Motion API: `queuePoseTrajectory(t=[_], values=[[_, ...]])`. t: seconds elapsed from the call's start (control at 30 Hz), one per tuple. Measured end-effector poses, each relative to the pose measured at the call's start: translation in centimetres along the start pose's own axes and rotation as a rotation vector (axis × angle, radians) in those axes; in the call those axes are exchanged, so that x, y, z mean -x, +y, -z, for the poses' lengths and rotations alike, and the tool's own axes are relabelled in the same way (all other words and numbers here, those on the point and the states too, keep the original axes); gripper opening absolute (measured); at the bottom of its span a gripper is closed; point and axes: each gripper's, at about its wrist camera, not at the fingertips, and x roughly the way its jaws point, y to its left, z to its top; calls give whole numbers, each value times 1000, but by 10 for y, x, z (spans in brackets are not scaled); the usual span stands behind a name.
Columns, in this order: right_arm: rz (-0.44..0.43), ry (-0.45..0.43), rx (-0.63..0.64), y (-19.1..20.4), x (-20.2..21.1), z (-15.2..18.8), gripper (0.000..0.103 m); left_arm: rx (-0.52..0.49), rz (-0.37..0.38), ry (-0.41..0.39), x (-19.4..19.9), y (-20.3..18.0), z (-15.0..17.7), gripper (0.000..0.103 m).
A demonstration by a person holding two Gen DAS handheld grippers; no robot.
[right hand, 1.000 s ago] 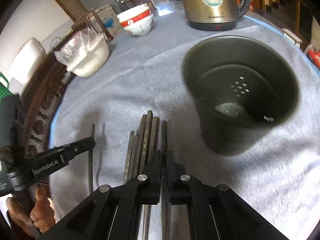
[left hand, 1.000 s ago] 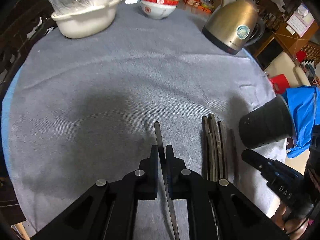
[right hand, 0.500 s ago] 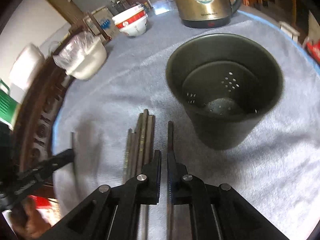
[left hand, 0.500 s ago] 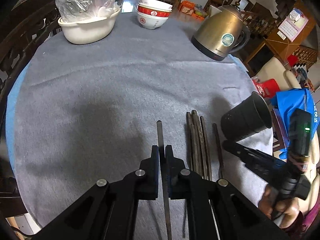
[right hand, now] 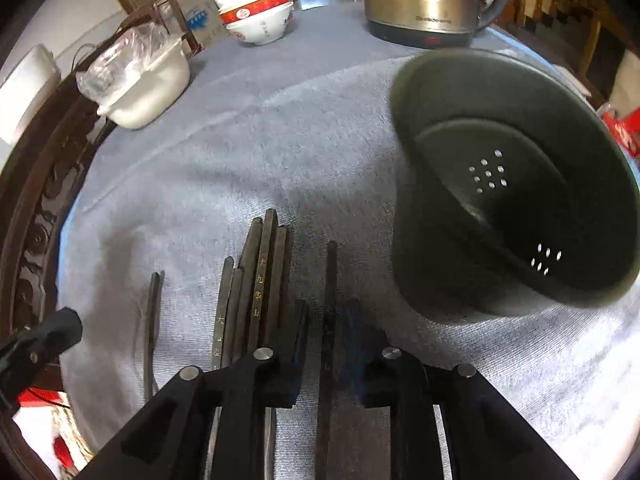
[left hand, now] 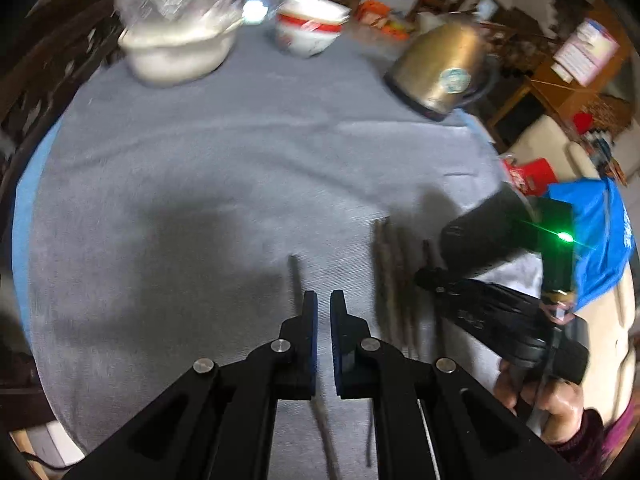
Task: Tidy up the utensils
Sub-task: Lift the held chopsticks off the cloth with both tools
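From the left wrist, the left gripper is nearly closed on nothing, a lone chopstick lying just left of it – from the right wrist, the right gripper, jaws just opening, straddles another chopstick left of the holder.

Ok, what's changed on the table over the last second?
Right tongs pulled one chopstick clear of the bundle toward the holder and have just been opening, chopstick between them. Left tongs, shut, came off the lone chopstick; it lies beside them now. Bundle, holder, kettle unmoved.
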Motion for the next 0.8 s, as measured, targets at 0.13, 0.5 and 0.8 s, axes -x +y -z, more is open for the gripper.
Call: queuePoseTrajectory(t=[0.13,0.5,0.8], values=[[14,-25,16,5,-6,-3,13,75,-18,56,-16,21,-9,19],[-121,-183,28,0,51,5,6,88,-79,144,-55,9,-34,44],[-244,-373,40,-5,113,16,6,48,-141,137,-74,-8,-37,6]])
